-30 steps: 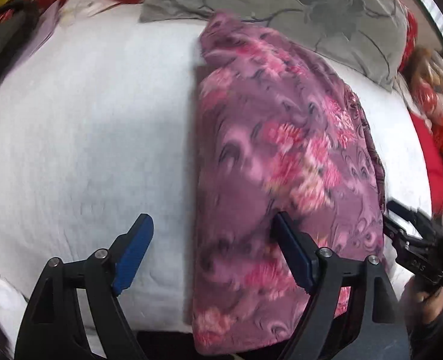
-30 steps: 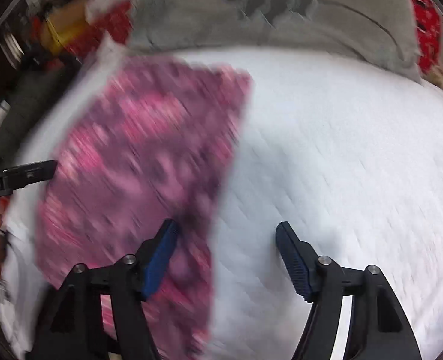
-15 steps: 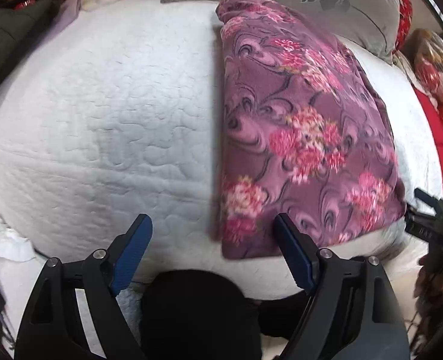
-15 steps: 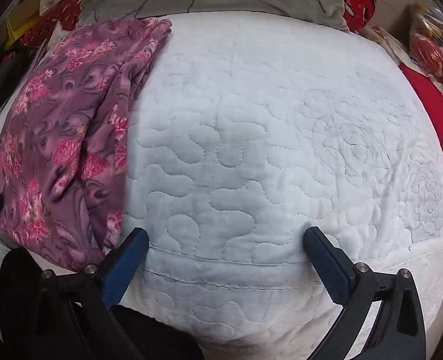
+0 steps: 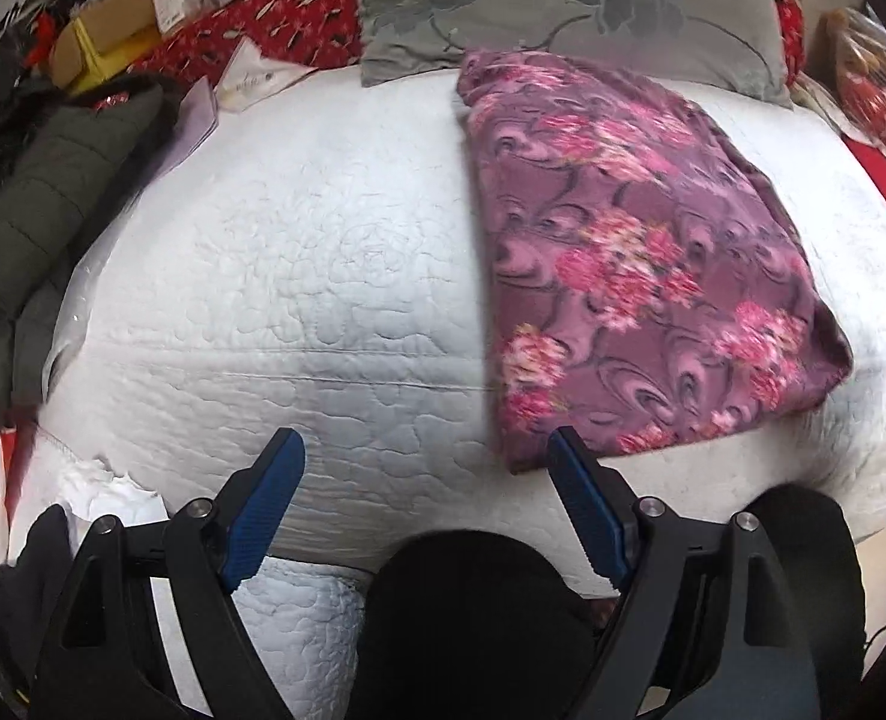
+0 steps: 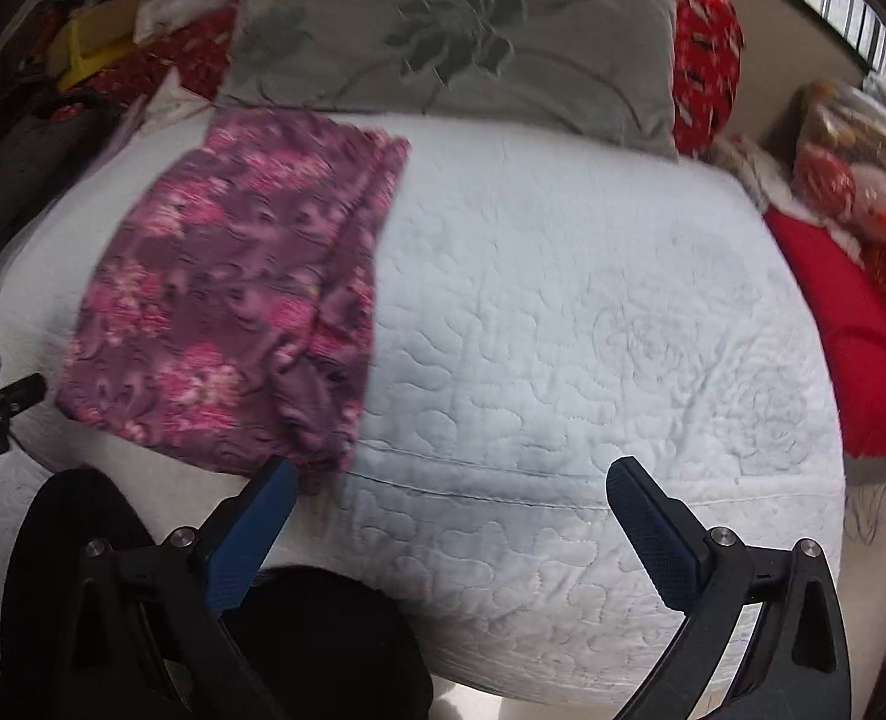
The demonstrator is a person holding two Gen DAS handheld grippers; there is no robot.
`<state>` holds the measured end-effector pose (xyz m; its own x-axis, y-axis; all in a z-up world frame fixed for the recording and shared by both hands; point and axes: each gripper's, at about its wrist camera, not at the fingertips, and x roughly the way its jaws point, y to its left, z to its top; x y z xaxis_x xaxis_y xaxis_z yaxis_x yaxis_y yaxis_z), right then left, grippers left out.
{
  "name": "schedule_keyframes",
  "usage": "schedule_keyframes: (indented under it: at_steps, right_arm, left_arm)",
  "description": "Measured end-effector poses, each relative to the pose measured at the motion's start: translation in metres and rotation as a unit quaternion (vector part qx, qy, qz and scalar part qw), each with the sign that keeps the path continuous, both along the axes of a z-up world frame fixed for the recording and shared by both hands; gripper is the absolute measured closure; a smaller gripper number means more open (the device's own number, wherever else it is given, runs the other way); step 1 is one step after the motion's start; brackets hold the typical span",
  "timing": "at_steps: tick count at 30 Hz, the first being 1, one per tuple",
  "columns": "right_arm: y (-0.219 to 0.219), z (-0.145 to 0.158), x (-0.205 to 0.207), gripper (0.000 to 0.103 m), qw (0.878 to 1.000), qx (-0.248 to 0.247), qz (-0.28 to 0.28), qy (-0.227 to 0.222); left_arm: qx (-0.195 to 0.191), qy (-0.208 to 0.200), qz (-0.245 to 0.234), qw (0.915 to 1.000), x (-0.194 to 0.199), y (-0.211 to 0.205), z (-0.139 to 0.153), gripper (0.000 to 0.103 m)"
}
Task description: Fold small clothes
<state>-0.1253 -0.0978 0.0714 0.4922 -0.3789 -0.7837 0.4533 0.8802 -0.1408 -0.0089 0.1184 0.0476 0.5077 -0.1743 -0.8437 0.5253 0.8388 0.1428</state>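
Note:
A purple garment with pink flowers [image 5: 641, 264] lies folded lengthwise on the white quilted bed [image 5: 323, 252]; it also shows in the right wrist view [image 6: 233, 300]. My left gripper [image 5: 425, 450] is open and empty, held back from the bed's near edge, with the garment's near end just beyond its right finger [image 5: 587, 504]. My right gripper [image 6: 449, 480] is open and empty, with the garment's near corner just beyond its left finger [image 6: 251, 528]. Neither gripper touches the cloth.
A grey flowered pillow [image 5: 563, 6] lies at the head of the bed, also seen in the right wrist view [image 6: 455, 42]. A dark green jacket [image 5: 53, 180] lies left. Red bedding [image 6: 851, 330] lies right. A dark rounded shape [image 5: 473, 618] sits below the grippers.
Both grippers have pulled back from the garment toward the bed's near edge. The garment now lies flat and still, farther away in both views.

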Motion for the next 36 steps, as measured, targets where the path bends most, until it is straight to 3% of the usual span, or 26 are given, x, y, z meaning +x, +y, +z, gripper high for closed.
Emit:
schedule_keyframes:
  at_steps: [8, 22, 36]
  right_arm:
    - [0.028, 0.023, -0.008, 0.000, 0.997, -0.066, 0.013, -0.035]
    - [0.027, 0.038, -0.029, 0.000, 0.995, -0.054, -0.006, -0.087]
    - [0.020, 0.036, -0.036, 0.000, 0.996, -0.035, -0.019, -0.086]
  left_arm:
    - [-0.021, -0.006, -0.023, 0.9995, -0.009, -0.014, 0.005, 0.019]
    - [-0.057, -0.020, -0.037, 0.9975, -0.030, -0.020, 0.024, 0.019]
    - [-0.078, -0.011, -0.079, 0.9937, -0.047, -0.027, 0.031, 0.019]
